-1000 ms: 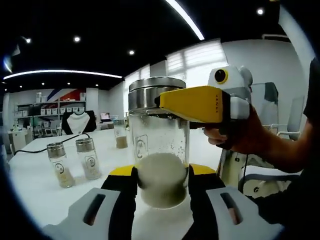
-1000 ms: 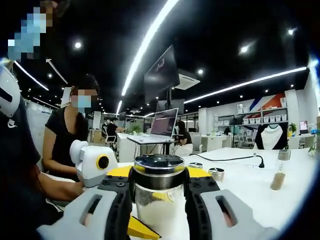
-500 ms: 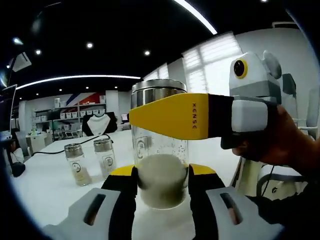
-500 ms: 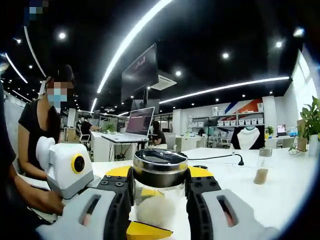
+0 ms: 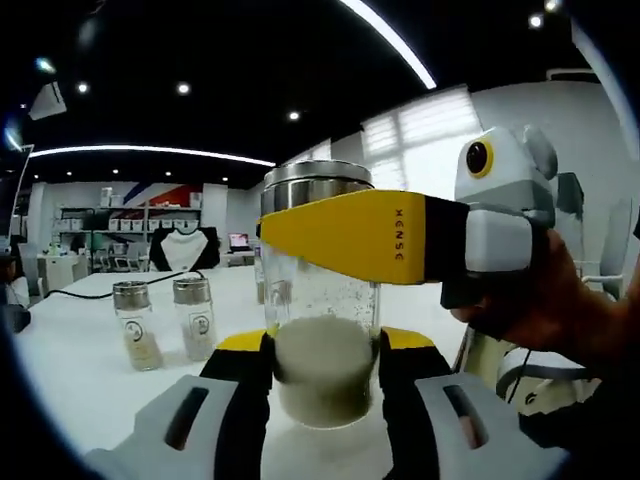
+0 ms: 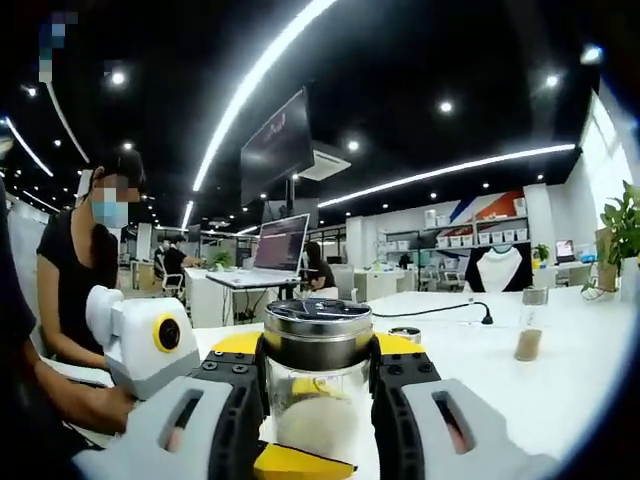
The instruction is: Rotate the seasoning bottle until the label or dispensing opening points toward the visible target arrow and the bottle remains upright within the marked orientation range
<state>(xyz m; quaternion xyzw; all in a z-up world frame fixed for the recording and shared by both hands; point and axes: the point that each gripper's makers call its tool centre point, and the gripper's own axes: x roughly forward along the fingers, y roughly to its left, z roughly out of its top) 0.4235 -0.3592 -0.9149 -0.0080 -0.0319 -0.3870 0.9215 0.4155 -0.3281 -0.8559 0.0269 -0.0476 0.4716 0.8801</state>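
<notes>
Since the earlier frame, both views are shifting slightly while the clear glass seasoning bottle with a steel lid (image 5: 318, 300) is staying upright on the white counter (image 5: 80, 370). The left gripper (image 5: 322, 385) fingers are pinching its powder-filled base. The right gripper (image 6: 318, 385) fingers are pinching it just under the lid. Two smaller steel-lidded shakers (image 5: 165, 320) are standing apart behind.
</notes>
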